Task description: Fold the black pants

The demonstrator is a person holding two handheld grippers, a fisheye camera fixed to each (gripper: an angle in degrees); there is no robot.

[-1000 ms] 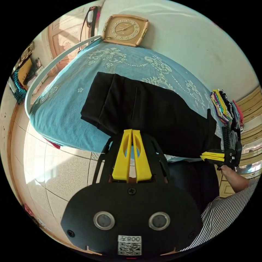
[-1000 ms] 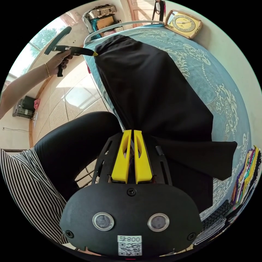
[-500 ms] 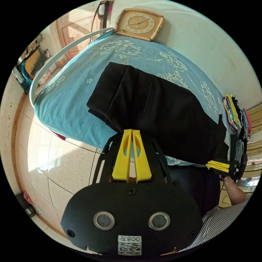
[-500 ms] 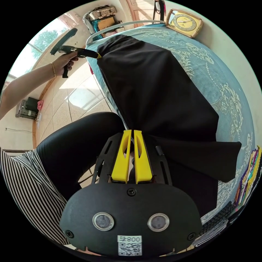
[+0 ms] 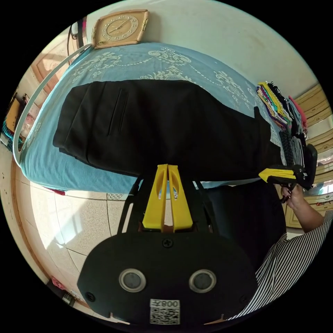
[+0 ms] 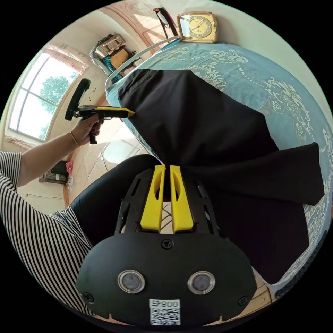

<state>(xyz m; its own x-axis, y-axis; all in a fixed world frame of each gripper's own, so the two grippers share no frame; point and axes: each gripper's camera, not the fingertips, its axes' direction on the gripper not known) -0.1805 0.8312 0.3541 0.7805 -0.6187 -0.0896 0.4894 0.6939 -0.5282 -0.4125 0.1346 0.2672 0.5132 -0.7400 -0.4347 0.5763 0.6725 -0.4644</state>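
The black pants (image 5: 166, 125) lie lengthwise along the near edge of a bed with a blue patterned cover (image 5: 138, 66), waist to the left in the left gripper view. My left gripper (image 5: 167, 167) is shut, its tips on the pants' near edge. In the right gripper view the left gripper (image 6: 133, 112) touches that edge near the waist. My right gripper (image 6: 165, 167) is shut on the pants (image 6: 201, 125), and the cloth bunches at its tips. The hem end hangs off the bed below it. The right gripper (image 5: 261, 174) also shows at the hem end in the left gripper view.
A square clock (image 5: 119, 28) leans on the wall at the bed's far end. A stack of colourful folded cloths (image 5: 274, 104) sits at the bed's right end. Tiled floor (image 5: 79, 222) lies below the edge. The person's striped top (image 6: 45, 225) and black-clad leg (image 6: 100, 201) are close.
Both cameras have swung. The left gripper has slid along the pants' near edge away from the waist. In the right gripper view it sits lower. Both stay shut.
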